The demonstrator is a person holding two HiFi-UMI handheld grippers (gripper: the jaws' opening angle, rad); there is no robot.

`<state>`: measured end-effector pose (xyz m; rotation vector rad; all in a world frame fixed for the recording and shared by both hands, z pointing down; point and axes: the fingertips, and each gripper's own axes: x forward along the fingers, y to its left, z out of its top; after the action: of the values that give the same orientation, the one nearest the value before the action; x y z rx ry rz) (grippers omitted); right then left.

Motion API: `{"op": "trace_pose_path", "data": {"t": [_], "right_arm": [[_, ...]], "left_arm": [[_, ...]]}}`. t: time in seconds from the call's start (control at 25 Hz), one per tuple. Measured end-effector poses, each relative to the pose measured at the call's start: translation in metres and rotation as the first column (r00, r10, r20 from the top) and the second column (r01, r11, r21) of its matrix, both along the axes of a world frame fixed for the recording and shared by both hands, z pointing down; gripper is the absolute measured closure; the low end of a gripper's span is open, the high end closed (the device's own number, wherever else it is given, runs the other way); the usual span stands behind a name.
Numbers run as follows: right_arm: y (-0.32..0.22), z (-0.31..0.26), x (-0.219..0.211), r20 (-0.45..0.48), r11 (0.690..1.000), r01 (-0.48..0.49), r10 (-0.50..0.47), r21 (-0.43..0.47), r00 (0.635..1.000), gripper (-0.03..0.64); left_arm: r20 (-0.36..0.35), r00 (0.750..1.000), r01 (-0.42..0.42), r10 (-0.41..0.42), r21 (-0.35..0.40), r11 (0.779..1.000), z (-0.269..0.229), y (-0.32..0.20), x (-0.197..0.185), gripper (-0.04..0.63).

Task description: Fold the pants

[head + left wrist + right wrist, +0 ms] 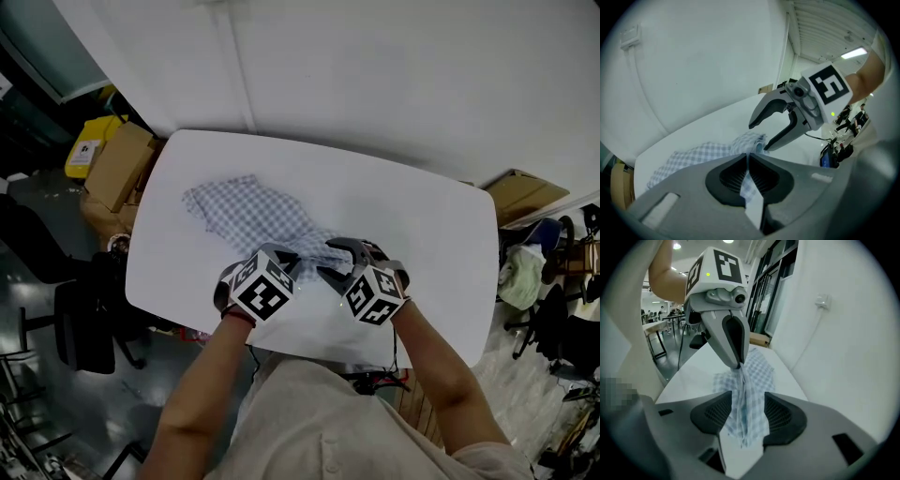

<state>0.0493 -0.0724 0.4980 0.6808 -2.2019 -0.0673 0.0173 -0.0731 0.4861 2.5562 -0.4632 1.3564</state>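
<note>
You've got L gripper (747,158) clamped on the limp, light checked pants (246,214); R gripper (743,401) gapes, so re-pinch the edge beside L gripper.

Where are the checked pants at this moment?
In the head view, the checked pants lie on the left half of the white table; their near end is pinched in the shut left claw and passes between the jaws of the open right claw.

Your white table (441,234) runs to a white wall (375,66) ahead of the left tongs (292,259); to their left, cardboard boxes (117,164), a black chair (80,328), grey floor (141,394)
</note>
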Motion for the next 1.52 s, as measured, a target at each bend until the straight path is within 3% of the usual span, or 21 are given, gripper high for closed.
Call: {"op": "trace_pose_path", "data": {"t": [0.16, 0.56, 0.72, 0.8, 0.92, 1.12, 1.24, 1.36, 1.52], "right_arm": [[-0.009, 0.002, -0.014, -0.046, 0.996, -0.034, 0.038, 0.088, 0.998, 0.393], [-0.01, 0.029, 0.03, -0.217, 0.992, -0.043, 0.069, 0.122, 0.974, 0.493], [-0.011, 0.026, 0.042, -0.265, 0.99, -0.003, 0.041, 0.141, 0.963, 0.509], [-0.011, 0.019, 0.044, -0.288, 0.987, 0.035, 0.012, 0.157, 0.958, 0.572], [-0.012, 0.011, 0.048, -0.319, 0.984, 0.09, -0.037, 0.152, 0.947, 0.58], [-0.021, -0.002, 0.065, -0.402, 0.976, 0.159, -0.088, 0.146, 0.912, 0.581], [-0.025, -0.016, 0.082, -0.408, 0.977, 0.148, -0.073, 0.157, 0.91, 0.58], [-0.022, -0.03, 0.102, -0.414, 0.97, 0.157, -0.069, 0.184, 0.908, 0.58], [0.001, -0.04, 0.127, -0.408, 0.961, 0.215, -0.128, 0.175, 0.904, 0.581]], "left_arm": [[0.016, 0.999, -0.029, 0.029, 0.016, 0.999, -0.012, -0.003, 0.0, 0.566], [0.017, 0.998, -0.053, 0.053, 0.021, 0.998, -0.027, 0.0, -0.009, 0.566], [0.011, 0.999, -0.046, 0.046, 0.011, 0.999, -0.023, 0.003, -0.011, 0.566], [0.007, 0.999, -0.041, 0.041, 0.006, 0.999, -0.022, 0.005, -0.012, 0.566], [-0.01, 0.999, -0.038, 0.038, -0.012, 0.999, -0.02, 0.012, -0.012, 0.566], [-0.093, 0.994, -0.062, 0.057, -0.055, 0.997, -0.025, 0.033, 0.01, 0.566], [-0.159, 0.983, -0.102, 0.089, -0.074, 0.992, -0.037, 0.048, 0.037, 0.566], [-0.243, 0.964, -0.14, 0.112, -0.103, 0.985, -0.055, 0.062, 0.069, 0.566], [-0.358, 0.93, -0.174, 0.088, -0.218, 0.96, -0.071, 0.094, 0.111, 0.566]]}}
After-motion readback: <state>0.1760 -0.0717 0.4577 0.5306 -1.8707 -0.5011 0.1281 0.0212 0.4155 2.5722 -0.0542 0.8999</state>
